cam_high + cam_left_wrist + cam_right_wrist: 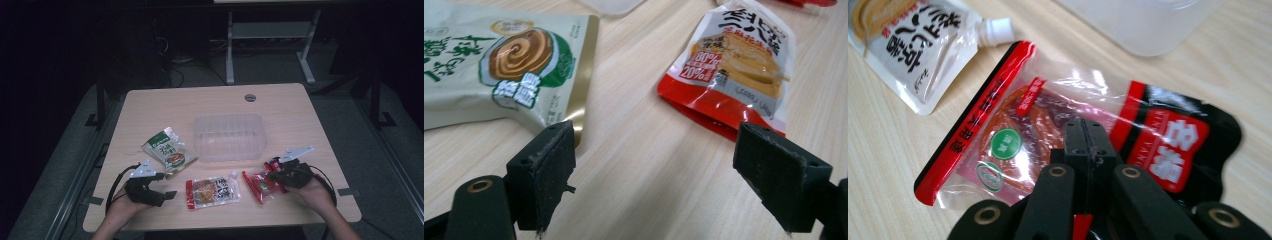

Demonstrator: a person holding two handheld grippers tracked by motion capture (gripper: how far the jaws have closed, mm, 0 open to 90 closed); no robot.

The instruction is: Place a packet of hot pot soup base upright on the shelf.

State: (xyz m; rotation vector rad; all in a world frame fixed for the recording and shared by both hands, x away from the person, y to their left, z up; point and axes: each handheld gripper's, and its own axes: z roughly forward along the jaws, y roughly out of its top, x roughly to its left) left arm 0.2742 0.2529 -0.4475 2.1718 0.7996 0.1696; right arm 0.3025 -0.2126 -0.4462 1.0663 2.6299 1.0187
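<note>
My right gripper (271, 176) (1086, 131) has its jaws pressed together on the middle of a clear red-and-black meat packet (259, 186) (1013, 135), which rests on the table near the front right. My left gripper (164, 186) (659, 170) stands open just above bare table at the front left, nothing between its jaws. Just beyond its left jaw lies a green-and-white sauce pouch (169, 151) (499, 65). A red-and-white spouted pouch (214, 191) (734, 60) (913, 40) lies between the two grippers.
A clear plastic tub (228, 136) (1148, 25) stands in the middle of the light wooden table (150, 105). A round cable hole (250, 97) sits near the far edge. Desk legs and cables stand on the dark floor beyond.
</note>
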